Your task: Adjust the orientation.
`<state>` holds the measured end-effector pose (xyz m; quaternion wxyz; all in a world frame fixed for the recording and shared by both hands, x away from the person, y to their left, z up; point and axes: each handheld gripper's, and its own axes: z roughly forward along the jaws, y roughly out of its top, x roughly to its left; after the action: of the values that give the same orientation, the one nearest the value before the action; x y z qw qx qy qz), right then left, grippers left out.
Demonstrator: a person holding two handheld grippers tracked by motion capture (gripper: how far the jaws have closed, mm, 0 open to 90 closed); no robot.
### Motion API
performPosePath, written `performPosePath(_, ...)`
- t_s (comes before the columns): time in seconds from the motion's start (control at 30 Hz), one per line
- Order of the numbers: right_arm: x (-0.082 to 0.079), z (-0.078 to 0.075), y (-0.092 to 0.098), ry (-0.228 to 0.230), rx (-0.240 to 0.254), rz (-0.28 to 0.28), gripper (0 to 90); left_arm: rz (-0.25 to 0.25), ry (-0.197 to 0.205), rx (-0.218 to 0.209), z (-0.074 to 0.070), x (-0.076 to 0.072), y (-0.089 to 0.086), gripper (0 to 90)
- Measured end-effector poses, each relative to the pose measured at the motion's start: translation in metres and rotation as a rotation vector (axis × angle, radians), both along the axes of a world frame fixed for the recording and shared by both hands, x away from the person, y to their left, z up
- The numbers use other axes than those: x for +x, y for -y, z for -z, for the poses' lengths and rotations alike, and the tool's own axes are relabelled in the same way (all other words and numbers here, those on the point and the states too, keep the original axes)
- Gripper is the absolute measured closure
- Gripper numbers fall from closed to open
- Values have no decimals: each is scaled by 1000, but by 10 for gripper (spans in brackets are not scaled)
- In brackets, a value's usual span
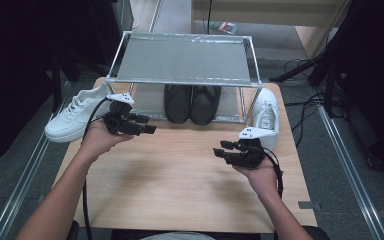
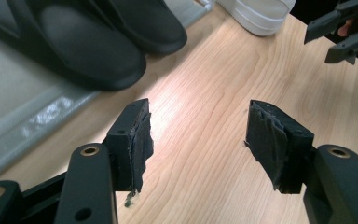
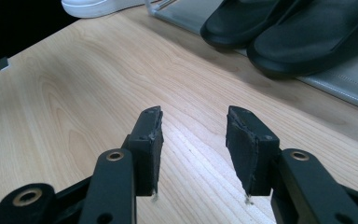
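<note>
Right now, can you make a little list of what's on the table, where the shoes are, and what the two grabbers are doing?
table: light wooden top
rack: metal shoe rack at the far edge
black slippers: pair on the rack's bottom shelf
left sneaker: white, left of the rack
right sneaker: white, right of the rack
left gripper: open, empty
right gripper: open, empty

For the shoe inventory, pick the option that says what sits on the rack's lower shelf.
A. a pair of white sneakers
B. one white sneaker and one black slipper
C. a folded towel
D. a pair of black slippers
D: the pair of black slippers lies side by side on the lower shelf of the rack, while the left white sneaker and the right white sneaker rest on the table at either end of it.
</note>
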<state>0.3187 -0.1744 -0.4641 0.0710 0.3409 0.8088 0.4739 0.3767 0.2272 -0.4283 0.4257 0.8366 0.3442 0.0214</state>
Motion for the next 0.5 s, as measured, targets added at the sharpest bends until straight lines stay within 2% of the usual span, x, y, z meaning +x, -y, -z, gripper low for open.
performPosePath(0.13, 2, 1, -1, -9, 8, 3, 571, -15, 1, 13, 4, 0, -7, 406)
performPosePath(0.3, 3, 2, -3, -10, 3, 1, 563, -62, -13, 3, 12, -1, -28, 406)
performPosePath(0.5, 6, 5, -4, -22, 3, 0, 555, -114, -7, 13, 15, -2, -51, 405)
